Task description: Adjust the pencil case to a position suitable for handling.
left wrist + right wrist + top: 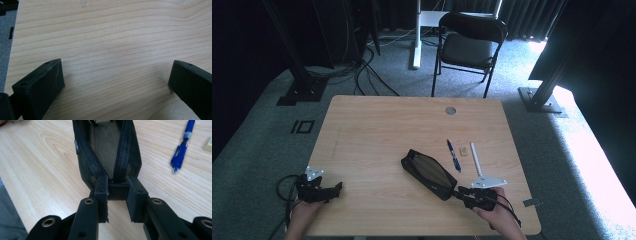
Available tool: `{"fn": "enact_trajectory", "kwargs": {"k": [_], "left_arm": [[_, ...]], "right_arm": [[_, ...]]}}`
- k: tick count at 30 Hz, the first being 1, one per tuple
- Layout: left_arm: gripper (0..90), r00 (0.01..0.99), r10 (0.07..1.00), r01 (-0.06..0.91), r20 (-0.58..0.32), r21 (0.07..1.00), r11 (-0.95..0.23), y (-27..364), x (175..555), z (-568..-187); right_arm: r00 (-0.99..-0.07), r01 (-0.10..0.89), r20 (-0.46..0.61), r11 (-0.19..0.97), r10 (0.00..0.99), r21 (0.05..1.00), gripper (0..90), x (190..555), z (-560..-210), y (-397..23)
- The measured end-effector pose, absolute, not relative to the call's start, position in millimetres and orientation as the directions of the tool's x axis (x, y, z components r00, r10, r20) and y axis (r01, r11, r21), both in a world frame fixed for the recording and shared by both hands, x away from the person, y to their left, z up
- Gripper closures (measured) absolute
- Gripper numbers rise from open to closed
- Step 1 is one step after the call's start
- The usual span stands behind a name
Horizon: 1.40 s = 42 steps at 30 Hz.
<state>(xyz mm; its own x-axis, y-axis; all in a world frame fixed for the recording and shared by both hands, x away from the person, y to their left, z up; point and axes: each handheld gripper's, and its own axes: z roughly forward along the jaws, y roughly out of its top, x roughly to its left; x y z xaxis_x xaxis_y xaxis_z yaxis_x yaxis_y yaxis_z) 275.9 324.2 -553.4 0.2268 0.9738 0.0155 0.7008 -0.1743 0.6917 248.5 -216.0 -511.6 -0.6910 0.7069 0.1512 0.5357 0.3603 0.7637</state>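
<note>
A black mesh pencil pouch [428, 172] lies unzipped on the wooden table [377, 135], its mouth gaping. My right gripper [460, 192] is shut on the pouch's near end; in the right gripper view its pads [102, 188] pinch the pouch [107, 150] right where the two zipper rows meet. A blue pen [454, 155] lies just right of the pouch, also seen as the blue pen [182, 145] on bare wood. My left gripper [337, 188] rests at the table's near left corner, open, with only bare table [112, 50] between its wide-set jaws.
A white stick-like pen [476, 159] and a small beige block [465, 150] lie right of the blue pen. A round grommet [450, 110] sits near the table's far edge. A folding chair [469, 45] stands beyond the table.
</note>
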Motion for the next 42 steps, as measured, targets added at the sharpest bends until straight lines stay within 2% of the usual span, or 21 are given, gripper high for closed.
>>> {"fn": "enact_trajectory", "kwargs": {"k": [23, 30, 42], "left_arm": [[0.4, 0.227, 0.974, 0.701, 0.015, 0.692, -0.174, 324.2, 275.9, -553.4], [0.4, 0.227, 0.974, 0.701, 0.015, 0.692, -0.174, 324.2, 275.9, -553.4], [0.4, 0.226, 0.974, 0.7, 0.014, 0.693, -0.173, 324.1, 275.9, -553.5]], "right_arm": [[-0.647, 0.561, 0.151, 0.332, 0.747, 0.758, 72.5, 224.4, -511.3, -260.9], [-0.652, 0.537, 0.146, 0.317, 0.744, 0.782, 64.0, 222.8, -502.4, -264.3], [-0.656, 0.459, 0.167, 0.213, 0.736, 0.863, 52.5, 235.1, -479.5, -269.4]]}}
